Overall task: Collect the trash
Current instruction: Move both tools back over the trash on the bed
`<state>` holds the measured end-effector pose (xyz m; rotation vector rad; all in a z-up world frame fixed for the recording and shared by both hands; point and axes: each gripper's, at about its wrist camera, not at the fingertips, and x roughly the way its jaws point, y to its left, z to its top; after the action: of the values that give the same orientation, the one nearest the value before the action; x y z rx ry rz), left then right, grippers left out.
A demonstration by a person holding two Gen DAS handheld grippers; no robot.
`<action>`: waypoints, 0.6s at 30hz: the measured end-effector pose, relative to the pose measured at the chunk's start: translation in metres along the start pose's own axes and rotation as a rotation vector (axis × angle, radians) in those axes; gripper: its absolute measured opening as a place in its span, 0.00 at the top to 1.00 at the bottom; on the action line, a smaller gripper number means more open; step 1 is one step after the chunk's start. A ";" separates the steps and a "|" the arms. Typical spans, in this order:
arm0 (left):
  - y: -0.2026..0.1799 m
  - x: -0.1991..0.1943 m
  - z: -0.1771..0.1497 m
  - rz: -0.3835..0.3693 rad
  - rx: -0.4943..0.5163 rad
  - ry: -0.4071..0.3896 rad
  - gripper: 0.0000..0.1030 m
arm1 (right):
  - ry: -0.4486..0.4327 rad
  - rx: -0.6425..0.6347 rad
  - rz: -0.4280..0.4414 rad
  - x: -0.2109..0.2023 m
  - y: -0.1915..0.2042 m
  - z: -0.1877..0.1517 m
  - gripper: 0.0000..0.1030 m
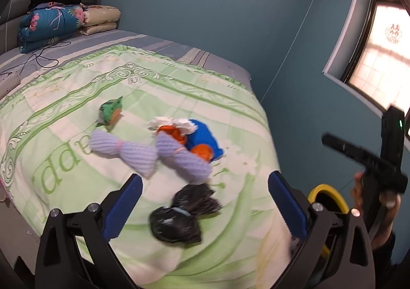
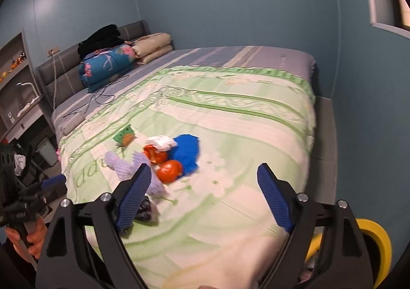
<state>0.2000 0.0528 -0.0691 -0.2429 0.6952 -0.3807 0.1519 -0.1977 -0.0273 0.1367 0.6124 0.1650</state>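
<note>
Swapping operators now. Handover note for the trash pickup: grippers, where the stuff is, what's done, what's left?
Left gripper: open, nothing between the fingers, above the black bag.
Right gripper: open, holding nothing.
Trash on the green bedspread: black bag nearest, two lilac foam sleeves, orange peel, white tissue, blue cloth or bag, green wrapper farthest.
Yellow-rimmed bin at the bed's near right corner.
Done: cannot tell what is already binned.
Left: every piece on the bed.
</note>
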 end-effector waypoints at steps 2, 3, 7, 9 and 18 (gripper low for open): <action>0.006 0.002 -0.005 0.016 0.029 0.011 0.08 | 0.008 -0.006 0.007 0.016 0.008 0.004 0.15; 0.007 0.003 -0.007 0.021 0.037 0.015 0.08 | 0.016 -0.009 0.009 0.024 0.011 0.005 0.15; 0.013 0.015 -0.019 0.037 0.075 0.059 0.08 | 0.041 -0.035 0.010 0.058 0.020 0.008 0.14; 0.015 0.021 -0.022 0.041 0.088 0.076 0.08 | 0.058 -0.045 0.013 0.072 0.022 0.008 0.14; 0.020 0.043 -0.032 0.038 0.105 0.121 0.08 | 0.205 -0.093 0.043 0.152 0.033 0.004 0.14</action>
<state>0.2142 0.0499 -0.1239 -0.1072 0.7954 -0.3970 0.2732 -0.1358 -0.1033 0.0433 0.8051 0.2511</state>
